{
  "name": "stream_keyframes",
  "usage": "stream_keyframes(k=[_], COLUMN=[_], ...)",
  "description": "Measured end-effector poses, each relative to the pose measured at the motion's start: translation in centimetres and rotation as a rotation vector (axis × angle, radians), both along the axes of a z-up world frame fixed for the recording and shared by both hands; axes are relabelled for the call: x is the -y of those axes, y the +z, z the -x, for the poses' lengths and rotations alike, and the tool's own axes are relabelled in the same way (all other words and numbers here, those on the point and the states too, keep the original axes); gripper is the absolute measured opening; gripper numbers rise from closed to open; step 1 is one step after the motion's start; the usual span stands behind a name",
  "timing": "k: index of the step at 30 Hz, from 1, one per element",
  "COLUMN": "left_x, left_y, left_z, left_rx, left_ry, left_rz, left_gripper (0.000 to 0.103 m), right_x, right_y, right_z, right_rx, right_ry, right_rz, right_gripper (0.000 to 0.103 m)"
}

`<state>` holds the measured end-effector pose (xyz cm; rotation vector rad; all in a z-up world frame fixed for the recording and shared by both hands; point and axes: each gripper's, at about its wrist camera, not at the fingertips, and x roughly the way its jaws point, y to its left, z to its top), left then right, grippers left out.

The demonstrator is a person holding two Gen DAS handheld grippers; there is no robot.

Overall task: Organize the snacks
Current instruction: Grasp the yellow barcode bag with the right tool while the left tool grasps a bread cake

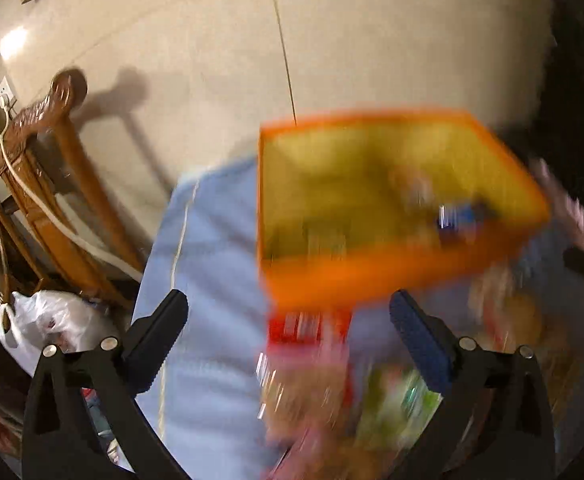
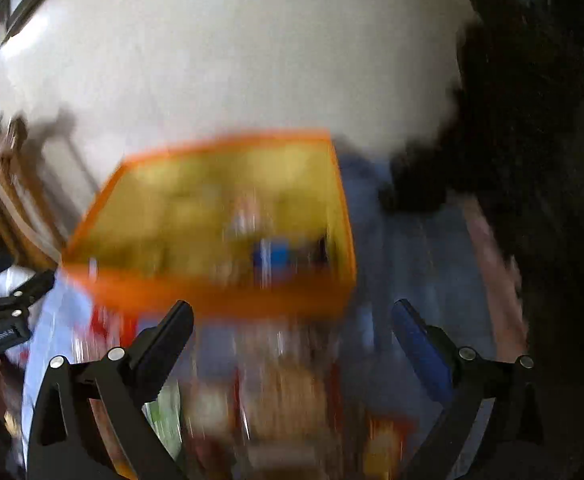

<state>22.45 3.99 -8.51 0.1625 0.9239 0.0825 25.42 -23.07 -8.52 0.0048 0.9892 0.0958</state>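
Pale floor tiles point(image 1: 212, 60) run behind a wooden chair point(image 1: 52, 168) at the left. My left tongs point(image 1: 288, 320) gape wide, pinching nothing. Blurred snacks point(image 1: 311, 392) lie on blue cloth point(image 1: 212, 260) before the orange basket point(image 1: 331, 284). My right tongs point(image 2: 292, 322) are spread too.

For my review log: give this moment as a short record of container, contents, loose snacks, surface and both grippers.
container: orange basket, yellow inside
contents: a blue item; the rest is blurred
loose snacks: packets heaped in front of the basket
surface: light blue cloth
left gripper: open, empty
right gripper: open, empty
image quality: heavy motion blur
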Motion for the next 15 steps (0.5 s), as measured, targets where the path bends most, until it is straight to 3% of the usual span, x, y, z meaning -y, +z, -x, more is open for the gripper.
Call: stream_keyframes(k=[2,5,7,9,10,13,15], left_x=[-0.7,-1.7,-2.6,-3.2,-3.4,-4.3,-5.2], left_y=[-2.0,-4.5,-5.7,-6.8,-7.2,-8.1,-8.4], left_z=[3.7,8.1,10.6,13.0,14.1,17.1,18.6], left_rx=[-0.022,-0.089,-0.131,-0.155,-0.16,-0.166,-0.188], left_ry=[0.006,0.023,0.056,0.08,0.084,0.102,0.115], left_rz=[-0.041,0.003,0.044,0.064,0.061,-0.011,-0.007], left_gripper=[0.099,0.099,0.099,0.099,0.099,0.099,0.099], right_x=[-0.6,-3.1,-4.6,-6.1,-7.2,-9.7,-11.9], right_y=[-2.5,-5.3,-5.8,-5.9,-5.9,-6.0,-6.4], right_z=[2.1,4.0,5.2,7.2,8.5,11.6,13.7], right_rx=[-0.058,-0.097,-0.104,-0.117,-0.125,-0.094,-0.086], right_ry=[0.041,0.108,0.14,0.184,0.227,0.325,0.467], right_rz=[-0.046,0.005,0.029,-0.039,-0.089,-0.111,-0.108], right_gripper=[0.1,0.1,0.1,0.1,0.1,0.1,0.1])
